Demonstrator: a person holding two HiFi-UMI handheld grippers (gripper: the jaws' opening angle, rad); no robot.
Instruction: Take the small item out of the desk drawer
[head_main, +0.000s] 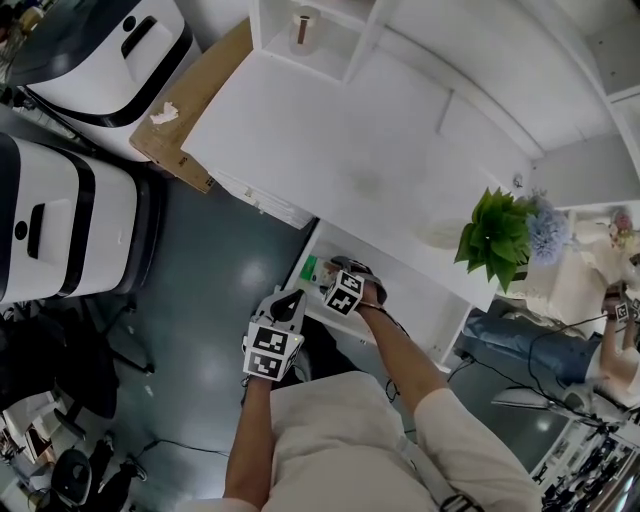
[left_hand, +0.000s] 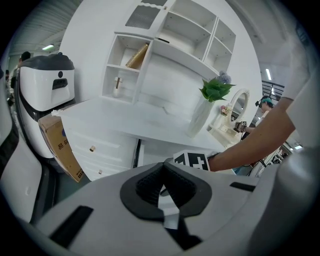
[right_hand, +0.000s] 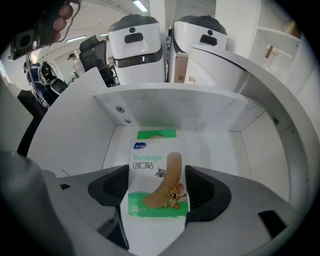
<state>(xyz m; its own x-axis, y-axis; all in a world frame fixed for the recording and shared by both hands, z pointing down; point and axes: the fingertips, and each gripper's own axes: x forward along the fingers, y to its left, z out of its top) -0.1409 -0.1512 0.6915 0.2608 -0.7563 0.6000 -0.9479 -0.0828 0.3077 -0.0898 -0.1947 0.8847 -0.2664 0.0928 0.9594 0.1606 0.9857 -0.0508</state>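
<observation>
A small white and green bandage box (right_hand: 156, 172) lies in the open white desk drawer (right_hand: 220, 145), its green tab pointing to the drawer's back wall. My right gripper (right_hand: 157, 189) reaches into the drawer, and both dark pads (right_hand: 112, 187) touch the box's long sides. In the head view, the right gripper (head_main: 337, 268) is at the drawer (head_main: 312, 243) under the desk top, with a bit of green box (head_main: 310, 268) beside it. My left gripper (head_main: 289, 299) hangs in front of the drawer, a little lower and left, shut on nothing; its pads (left_hand: 150, 186) meet.
The white desk top (head_main: 380, 150) runs above the drawer, with a shelf unit (head_main: 330, 40) at the back and a green plant (head_main: 495, 235) in a vase at the right. A cardboard box (head_main: 190, 100) and white machines (head_main: 60, 215) stand left of the desk. A second person (head_main: 620, 330) stands far right.
</observation>
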